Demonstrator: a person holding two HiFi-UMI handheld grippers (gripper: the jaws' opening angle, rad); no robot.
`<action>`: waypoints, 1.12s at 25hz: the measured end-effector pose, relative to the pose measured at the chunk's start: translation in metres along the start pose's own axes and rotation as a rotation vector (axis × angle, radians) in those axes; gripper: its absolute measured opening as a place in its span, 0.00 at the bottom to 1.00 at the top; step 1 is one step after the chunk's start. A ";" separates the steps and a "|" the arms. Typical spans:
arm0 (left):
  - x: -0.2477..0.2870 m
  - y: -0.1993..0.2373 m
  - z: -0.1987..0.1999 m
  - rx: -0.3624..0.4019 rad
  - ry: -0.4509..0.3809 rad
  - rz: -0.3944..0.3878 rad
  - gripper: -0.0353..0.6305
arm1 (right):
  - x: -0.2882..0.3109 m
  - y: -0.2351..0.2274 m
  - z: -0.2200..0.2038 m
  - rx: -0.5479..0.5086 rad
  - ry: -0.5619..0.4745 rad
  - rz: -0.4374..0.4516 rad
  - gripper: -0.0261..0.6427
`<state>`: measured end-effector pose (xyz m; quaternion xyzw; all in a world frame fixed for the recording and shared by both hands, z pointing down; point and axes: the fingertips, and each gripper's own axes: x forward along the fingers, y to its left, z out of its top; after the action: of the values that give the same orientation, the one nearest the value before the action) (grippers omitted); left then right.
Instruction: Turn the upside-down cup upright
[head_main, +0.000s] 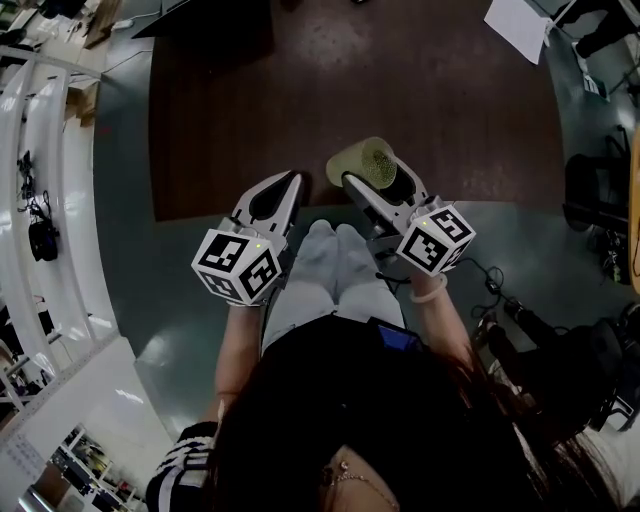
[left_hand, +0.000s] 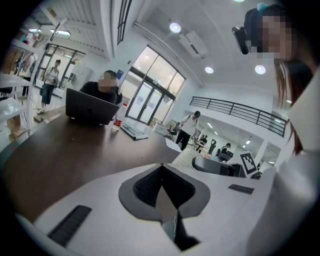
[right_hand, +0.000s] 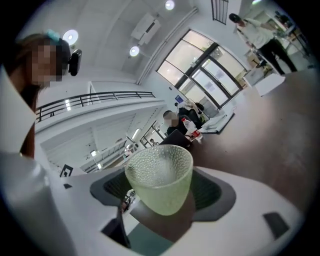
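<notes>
Currently right tongs (right_hand: 162, 194) clamp green cup (right_hand: 159, 172); left tongs (left_hand: 161, 186) clenched, empty.

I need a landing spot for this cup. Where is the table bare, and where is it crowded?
The brown table is bare across its middle and near edge, ahead of the cup and the left gripper. Clutter sits only along the far side: a laptop, a bottle and papers, plus a white sheet at the far right corner.

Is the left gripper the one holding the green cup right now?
No, the left gripper has its jaws shut on nothing, while the green cup sits clamped in the right gripper.
</notes>
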<state>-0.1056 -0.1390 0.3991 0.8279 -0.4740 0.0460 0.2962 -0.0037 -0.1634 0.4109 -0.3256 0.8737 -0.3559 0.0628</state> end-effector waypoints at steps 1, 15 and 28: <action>0.000 -0.001 0.001 0.003 -0.001 -0.003 0.06 | -0.001 0.000 0.001 0.033 -0.012 0.009 0.60; 0.002 -0.006 0.002 0.016 -0.001 -0.038 0.06 | -0.010 -0.001 0.016 0.404 -0.145 0.122 0.60; 0.003 -0.018 -0.003 0.015 0.022 -0.112 0.10 | -0.015 -0.003 0.009 0.680 -0.205 0.207 0.60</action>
<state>-0.0889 -0.1333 0.3947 0.8548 -0.4234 0.0419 0.2971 0.0129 -0.1605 0.4048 -0.2301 0.7231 -0.5830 0.2904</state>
